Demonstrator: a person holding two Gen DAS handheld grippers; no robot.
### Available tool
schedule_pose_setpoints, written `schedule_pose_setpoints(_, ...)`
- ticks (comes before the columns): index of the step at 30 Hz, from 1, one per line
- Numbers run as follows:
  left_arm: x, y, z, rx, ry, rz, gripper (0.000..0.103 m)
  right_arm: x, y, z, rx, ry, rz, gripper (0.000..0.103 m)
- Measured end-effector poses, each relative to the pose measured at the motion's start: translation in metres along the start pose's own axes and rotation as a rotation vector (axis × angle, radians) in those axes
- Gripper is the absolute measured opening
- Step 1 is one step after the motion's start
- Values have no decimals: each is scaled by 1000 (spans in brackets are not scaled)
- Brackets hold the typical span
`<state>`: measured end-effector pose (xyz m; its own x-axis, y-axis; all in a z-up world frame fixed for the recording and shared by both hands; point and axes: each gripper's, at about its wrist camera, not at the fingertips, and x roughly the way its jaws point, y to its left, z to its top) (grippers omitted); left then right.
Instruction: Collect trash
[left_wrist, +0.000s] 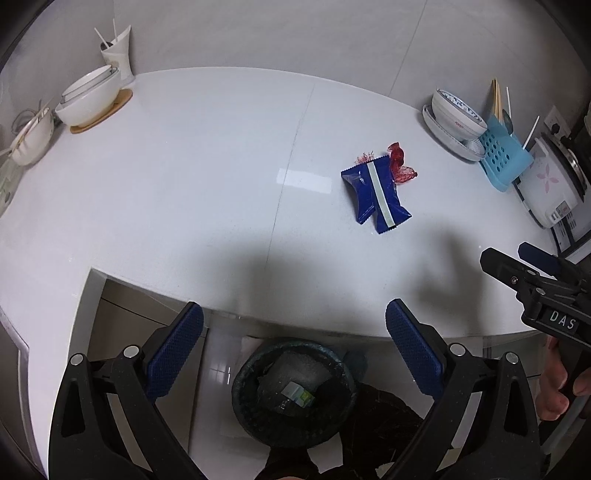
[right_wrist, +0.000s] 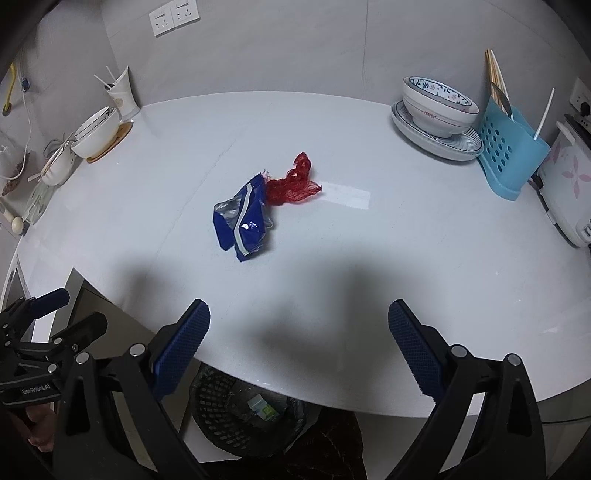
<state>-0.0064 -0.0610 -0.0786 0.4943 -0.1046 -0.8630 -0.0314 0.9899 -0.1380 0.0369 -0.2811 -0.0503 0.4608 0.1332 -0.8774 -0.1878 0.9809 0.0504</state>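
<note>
Lit evenly and softly from overhead, with a bright rectangular glare patch on the pale surface (left_wrist: 221, 155) in both wrist views. Broad, soft-edged shadows pooled across the near edge of the surface, just beyond the fingers (left_wrist: 184, 347). Strong fisheye bending at the frame edges, dark vignetted corners, straight wall lines bowed; centre sharp, rims slightly smeared, the waste bin (left_wrist: 293, 391) below dim.
</note>
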Motion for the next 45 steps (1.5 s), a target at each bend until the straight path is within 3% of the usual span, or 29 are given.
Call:
schedule_pose_setpoints(9,23,-24,41,6,22,-14,97,12,-29,35,31,7,-45,93)
schedule_pose_setpoints(21,74,-63,89,11,63,-14,97,32,-71,68,47,16,-43,93)
schedule_pose_setpoints(38,148,-89,123,-6,141,14,95,65,-103,83,50,59,-19,93)
schedule_pose_setpoints(41,153,-91,125,-7,153,16,86,67,-104,84,51,61,-13,93)
schedule_pose_setpoints(45,158,-91,125,-12,177,3,63,69,-103,86,49,59,-5,93)
